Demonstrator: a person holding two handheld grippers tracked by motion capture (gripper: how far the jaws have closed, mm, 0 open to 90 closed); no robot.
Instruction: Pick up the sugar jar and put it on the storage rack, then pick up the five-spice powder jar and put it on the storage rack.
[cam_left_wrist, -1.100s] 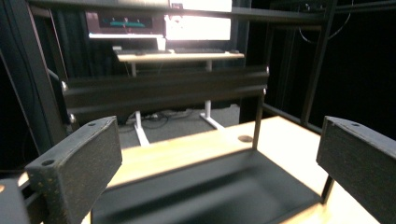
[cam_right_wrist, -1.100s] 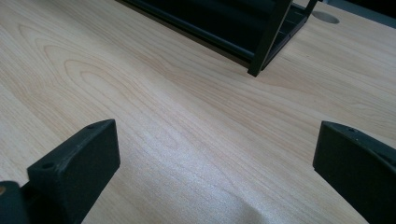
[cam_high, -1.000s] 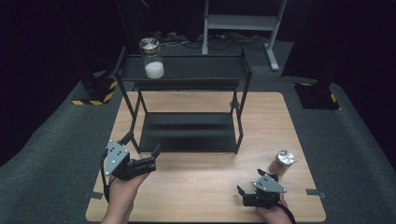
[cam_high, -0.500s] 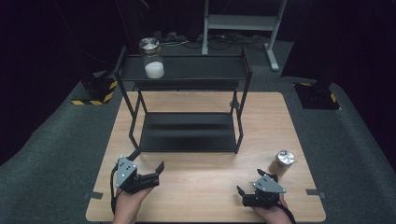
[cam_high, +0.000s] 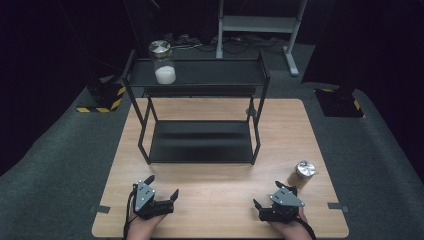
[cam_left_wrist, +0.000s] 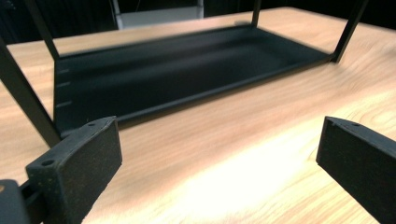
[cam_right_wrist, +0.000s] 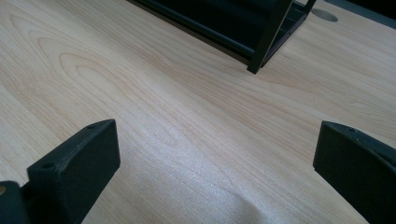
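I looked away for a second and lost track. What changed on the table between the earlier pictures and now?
The left hand-held gripper drew back from beside the rack toward the table's near edge, jaws open, empty. Nothing was taken or let go. The right hand-held gripper, the small jar beside it and the jar on the rack's top shelf kept their places.

The high view is dim and a little soft; the floor around the table (cam_high: 220, 200) goes almost black toward 12 o'clock. In the left gripper view, strong glare whitens the wood at 5 o'clock, and the shelf (cam_left_wrist: 177, 70) is blurred.
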